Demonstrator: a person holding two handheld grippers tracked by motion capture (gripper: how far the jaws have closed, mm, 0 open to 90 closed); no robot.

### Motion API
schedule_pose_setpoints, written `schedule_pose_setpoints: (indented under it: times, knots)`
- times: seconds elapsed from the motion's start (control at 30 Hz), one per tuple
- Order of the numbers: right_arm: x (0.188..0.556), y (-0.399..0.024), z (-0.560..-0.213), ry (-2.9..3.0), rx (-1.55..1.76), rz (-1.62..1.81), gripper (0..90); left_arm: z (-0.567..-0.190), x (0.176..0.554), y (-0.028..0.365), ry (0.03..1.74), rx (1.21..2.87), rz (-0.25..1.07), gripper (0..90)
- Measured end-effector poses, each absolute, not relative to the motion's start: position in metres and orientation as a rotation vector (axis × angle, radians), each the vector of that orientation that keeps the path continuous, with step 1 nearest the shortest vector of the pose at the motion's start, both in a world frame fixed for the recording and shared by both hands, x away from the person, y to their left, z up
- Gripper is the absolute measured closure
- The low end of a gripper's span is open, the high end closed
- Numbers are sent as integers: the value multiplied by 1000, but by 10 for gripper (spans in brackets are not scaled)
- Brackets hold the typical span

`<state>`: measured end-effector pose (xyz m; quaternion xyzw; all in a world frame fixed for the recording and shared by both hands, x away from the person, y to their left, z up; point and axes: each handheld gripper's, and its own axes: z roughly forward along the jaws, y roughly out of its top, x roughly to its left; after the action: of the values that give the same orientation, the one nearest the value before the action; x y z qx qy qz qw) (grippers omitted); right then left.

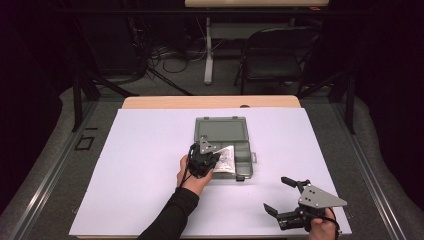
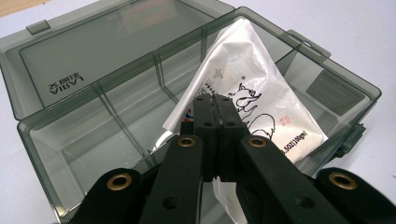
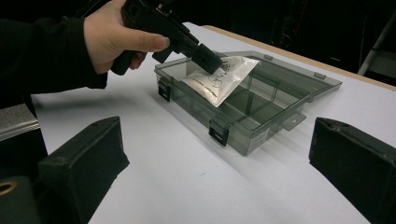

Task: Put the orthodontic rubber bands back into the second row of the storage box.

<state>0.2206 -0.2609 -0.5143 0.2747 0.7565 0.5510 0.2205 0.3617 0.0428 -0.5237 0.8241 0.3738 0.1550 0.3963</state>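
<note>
A smoky clear plastic organiser box (image 1: 201, 131) (image 2: 70, 135) (image 3: 280, 109) lies open at the table's middle, lid folded back. A white printed packet (image 1: 226, 161) (image 2: 243, 79) (image 3: 219, 77) hangs tilted over the box's near compartments. My left gripper (image 1: 212, 161) (image 2: 215, 105) (image 3: 215, 65) is shut on the packet's edge, pads pinching the film. My right gripper (image 1: 279, 194) (image 3: 219, 154) rests open near the table's front right corner, nothing between its jaws, pointing toward the box.
White sheet (image 1: 140, 165) covers the wooden table (image 1: 165, 101). The box's latches (image 3: 218, 133) face the right gripper. Beyond the table stand a folding chair (image 1: 272, 55), a table leg (image 1: 208, 50) and cables on the floor.
</note>
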Motion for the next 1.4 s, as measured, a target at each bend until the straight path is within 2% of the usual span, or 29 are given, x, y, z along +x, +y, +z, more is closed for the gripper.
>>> schedule_pose_setpoints:
  times: [0.3, 0.77, 0.87, 0.93, 1.0, 1.03, 1.1, 1.33, 1.4]
  knots:
    - [220, -262, -514, 2107, 764, 1503, 29, -523, 361, 43, 947, 2087, 390, 884]
    - [220, -261, -514, 2108, 760, 1514, 29, -522, 356, 46, 944, 2079, 391, 771]
    - [220, -261, -514, 2108, 760, 1515, 29, -520, 354, 47, 944, 2070, 402, 689]
    - [220, -261, -514, 2107, 760, 1514, 29, -519, 354, 47, 951, 2056, 400, 667]
    - [220, -261, -514, 2107, 761, 1514, 29, -518, 353, 48, 954, 2045, 401, 611]
    - [220, -261, -514, 2108, 760, 1515, 29, -516, 353, 49, 954, 2035, 408, 552]
    - [220, -261, -514, 2108, 760, 1515, 29, -516, 352, 49, 955, 2033, 412, 531]
    - [221, -260, -515, 2096, 761, 1524, 29, -512, 352, 54, 971, 2016, 407, 376]
    - [221, -260, -515, 2095, 760, 1525, 29, -510, 352, 56, 969, 2013, 407, 368]
